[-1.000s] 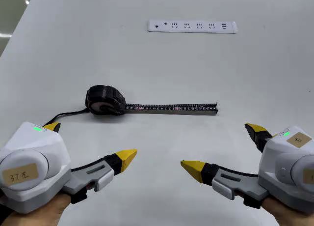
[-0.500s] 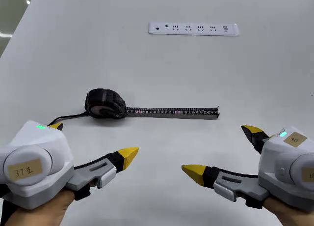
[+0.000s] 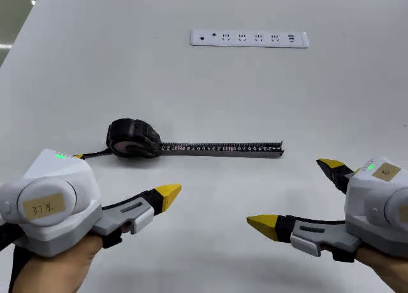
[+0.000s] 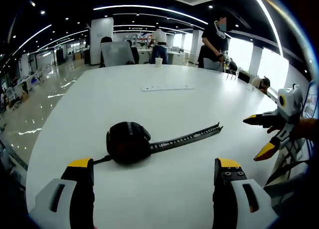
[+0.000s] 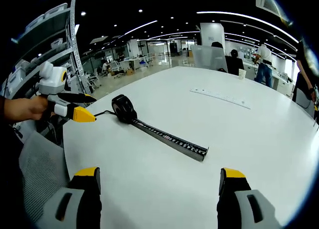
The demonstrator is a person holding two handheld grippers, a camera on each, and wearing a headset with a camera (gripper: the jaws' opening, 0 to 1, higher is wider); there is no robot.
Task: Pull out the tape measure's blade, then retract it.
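Head view crops right tool (image 3: 293, 192) at edge; blade (image 3: 220, 148) markings illegible.

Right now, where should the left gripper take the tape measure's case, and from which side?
Probably the black case, across its two flat side faces, coming from above with the left gripper: it stands upright, and the blade runs out to its right.

My table (image 3: 268, 95) is smooth and white with a soft sheen. The tape measure (image 3: 132, 137) has a matt black, rubbery-looking case, and its blade (image 3: 220, 148) is thin and dark, metal by its look. The power strip (image 3: 248, 38) is smooth white plastic. My left gripper (image 3: 123, 174) and right gripper (image 3: 294, 192) wear pale matt plastic shells, with matt yellow fingertips (image 3: 169, 192).
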